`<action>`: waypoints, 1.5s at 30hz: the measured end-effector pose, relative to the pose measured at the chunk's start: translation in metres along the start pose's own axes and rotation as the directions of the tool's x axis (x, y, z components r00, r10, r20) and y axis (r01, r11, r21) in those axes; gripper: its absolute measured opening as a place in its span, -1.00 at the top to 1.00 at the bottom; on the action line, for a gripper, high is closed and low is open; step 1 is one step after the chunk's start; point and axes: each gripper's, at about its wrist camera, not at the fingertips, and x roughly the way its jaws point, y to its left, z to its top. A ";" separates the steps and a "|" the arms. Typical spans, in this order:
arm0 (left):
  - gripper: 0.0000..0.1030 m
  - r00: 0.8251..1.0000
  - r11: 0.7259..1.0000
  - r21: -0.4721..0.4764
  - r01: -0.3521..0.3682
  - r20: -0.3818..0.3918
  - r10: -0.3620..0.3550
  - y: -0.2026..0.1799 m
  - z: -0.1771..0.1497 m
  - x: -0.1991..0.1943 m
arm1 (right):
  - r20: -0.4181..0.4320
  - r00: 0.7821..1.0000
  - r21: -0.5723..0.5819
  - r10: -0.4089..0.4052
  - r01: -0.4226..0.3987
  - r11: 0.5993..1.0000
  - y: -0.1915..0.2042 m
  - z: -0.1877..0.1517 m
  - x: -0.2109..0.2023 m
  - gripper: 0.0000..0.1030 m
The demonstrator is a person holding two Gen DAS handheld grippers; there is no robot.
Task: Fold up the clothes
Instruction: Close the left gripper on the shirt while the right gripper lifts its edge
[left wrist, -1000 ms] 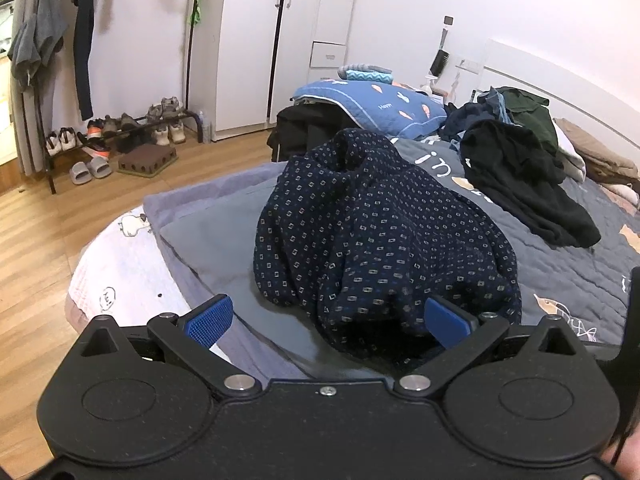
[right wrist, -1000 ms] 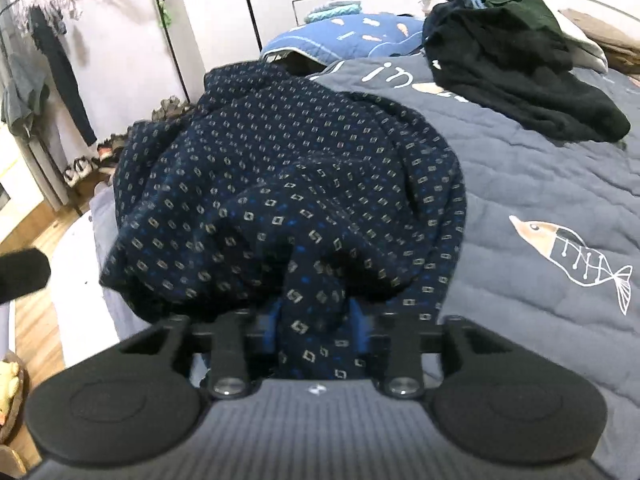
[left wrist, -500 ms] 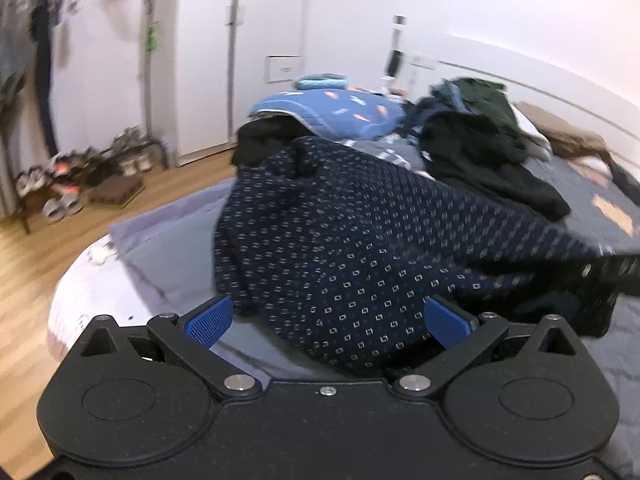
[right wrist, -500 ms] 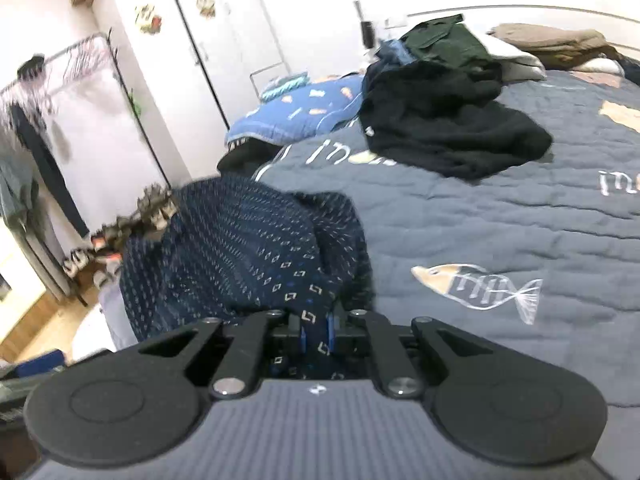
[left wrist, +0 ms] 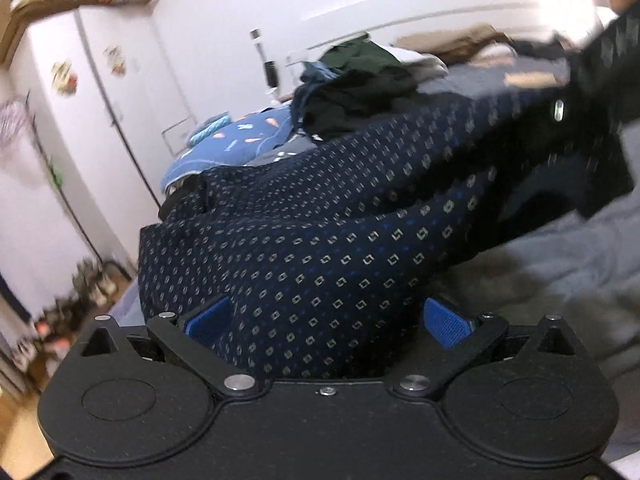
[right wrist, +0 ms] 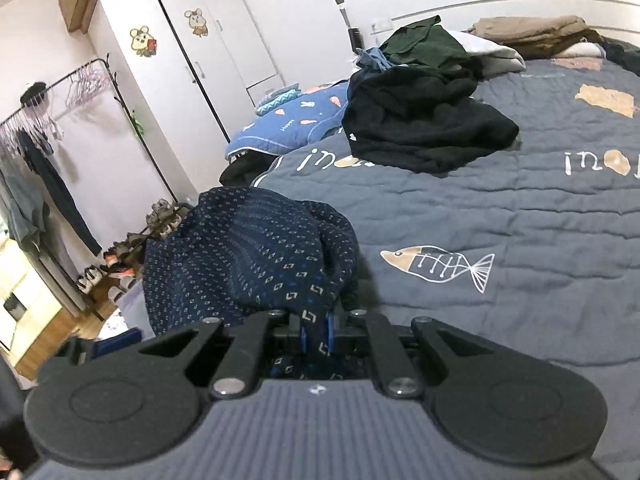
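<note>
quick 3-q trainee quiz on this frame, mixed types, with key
1. True or false: the right gripper is pinching the patterned navy garment.
2. The left gripper's blue pads are: A) spread wide with fabric between them, B) clamped shut, C) out of view.
3. Fill in: the black garment pile lies on the grey ____ with fish prints.

Key: 1 true; 2 A; 3 quilt.
</note>
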 end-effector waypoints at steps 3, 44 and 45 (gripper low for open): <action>-1.00 1.000 0.999 0.045 0.030 0.005 -0.031 -0.014 0.000 0.004 | 0.004 1.000 0.016 0.008 -0.009 1.000 -0.007 -0.003 -0.012 0.83; 0.74 0.788 0.829 0.117 0.546 0.265 -0.556 -0.051 0.149 -0.129 | 0.385 0.921 0.165 -0.056 -0.009 0.986 -0.114 0.033 -0.256 0.83; 0.74 0.777 0.817 0.116 0.565 0.259 -0.574 -0.058 0.149 -0.130 | 0.373 0.926 0.152 -0.067 0.010 0.988 -0.117 0.033 -0.260 0.83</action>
